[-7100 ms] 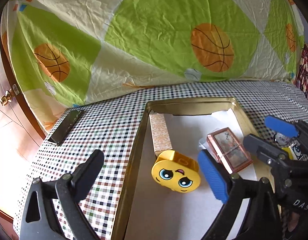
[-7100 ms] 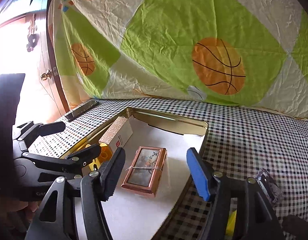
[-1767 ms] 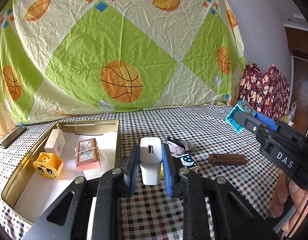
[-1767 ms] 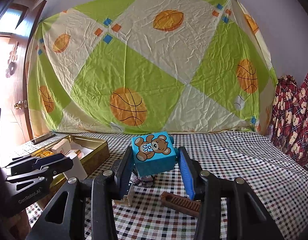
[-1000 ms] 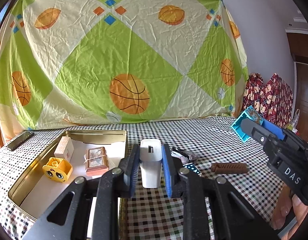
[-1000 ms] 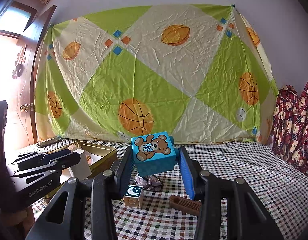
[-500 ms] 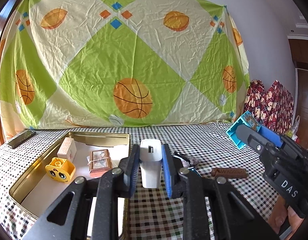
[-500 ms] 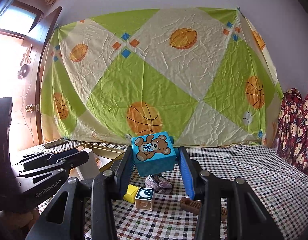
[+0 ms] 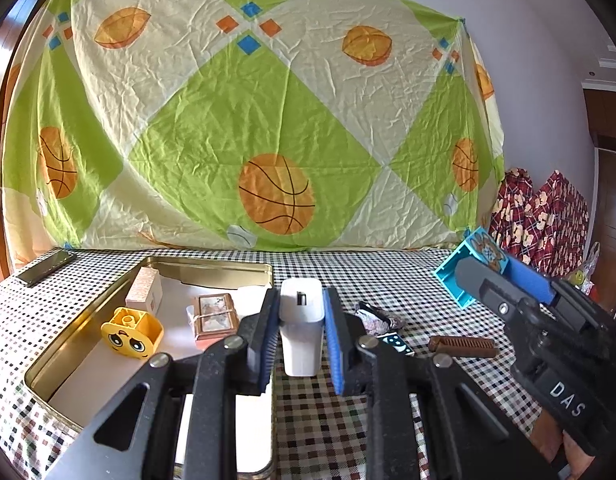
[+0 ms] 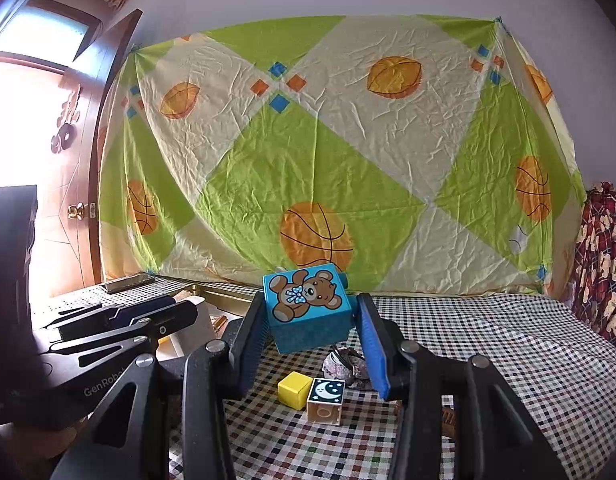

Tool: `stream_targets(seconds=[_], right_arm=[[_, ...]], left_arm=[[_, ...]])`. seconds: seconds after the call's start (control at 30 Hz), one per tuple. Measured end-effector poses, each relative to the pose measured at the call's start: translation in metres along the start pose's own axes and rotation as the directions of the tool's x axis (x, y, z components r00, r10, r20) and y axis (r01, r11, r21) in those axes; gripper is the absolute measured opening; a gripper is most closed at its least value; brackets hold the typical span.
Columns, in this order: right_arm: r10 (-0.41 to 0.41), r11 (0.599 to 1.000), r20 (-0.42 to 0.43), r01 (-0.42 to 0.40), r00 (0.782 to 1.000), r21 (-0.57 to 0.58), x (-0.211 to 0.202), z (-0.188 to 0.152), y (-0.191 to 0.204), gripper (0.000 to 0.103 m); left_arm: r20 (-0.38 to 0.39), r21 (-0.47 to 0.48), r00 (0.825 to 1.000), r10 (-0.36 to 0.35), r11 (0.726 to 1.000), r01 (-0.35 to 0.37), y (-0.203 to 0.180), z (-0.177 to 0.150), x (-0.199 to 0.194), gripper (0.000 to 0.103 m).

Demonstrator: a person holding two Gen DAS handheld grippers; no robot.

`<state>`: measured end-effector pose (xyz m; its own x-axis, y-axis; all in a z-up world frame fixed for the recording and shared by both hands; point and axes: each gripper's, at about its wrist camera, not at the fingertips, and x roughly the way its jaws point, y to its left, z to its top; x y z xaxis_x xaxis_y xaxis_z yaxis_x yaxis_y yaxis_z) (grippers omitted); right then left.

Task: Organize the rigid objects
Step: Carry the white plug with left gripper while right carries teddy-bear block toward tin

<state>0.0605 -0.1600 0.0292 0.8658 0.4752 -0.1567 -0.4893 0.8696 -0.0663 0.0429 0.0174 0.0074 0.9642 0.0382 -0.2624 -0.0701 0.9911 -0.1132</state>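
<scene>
Both tools have lifted well clear of the bench since a couple of seconds ago, the left tool [image 9: 301, 322] clamped on a white charger [image 9: 301, 312] beside the gold tin [image 9: 211, 268], the right tool [image 10: 310, 330] gripping a blue bear block [image 10: 308, 306], so both loads look ready to go into the tin.

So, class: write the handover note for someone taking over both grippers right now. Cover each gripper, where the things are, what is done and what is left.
Left gripper: shut on the white charger, held above the tin's right edge.
Right gripper: shut on the blue bear block, held above the table.
Done: yellow face block, framed picture and tan box lie in the tin.
Left: place both held items, probably in the tin; then the yellow cube, moon block, brown comb and the wrapped bundle on the table.
</scene>
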Motion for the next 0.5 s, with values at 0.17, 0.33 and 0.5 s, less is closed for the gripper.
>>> stream_targets(seconds=[0.17,0.33,0.5], right_arm=[[0.019,1.0,-0.006,-0.019,1.0,-0.01,0.005,0.0,0.01,0.047],[0.036,0.999,-0.01,-0.037,0.999,-0.023,0.01,0.001,0.021,0.047],[0.05,0.998,-0.014,-0.05,0.999,-0.028,0.015,0.001,0.029,0.047]], left_arm=[[0.003,-0.021,1.0,-0.003,1.0,0.003,0.008,0.0,-0.003,0.021],[0.016,-0.035,1.0,0.0,0.999,0.001,0.015,-0.001,-0.008,0.021],[0.018,-0.059,1.0,0.006,0.998,-0.005,0.026,-0.001,-0.01,0.021]])
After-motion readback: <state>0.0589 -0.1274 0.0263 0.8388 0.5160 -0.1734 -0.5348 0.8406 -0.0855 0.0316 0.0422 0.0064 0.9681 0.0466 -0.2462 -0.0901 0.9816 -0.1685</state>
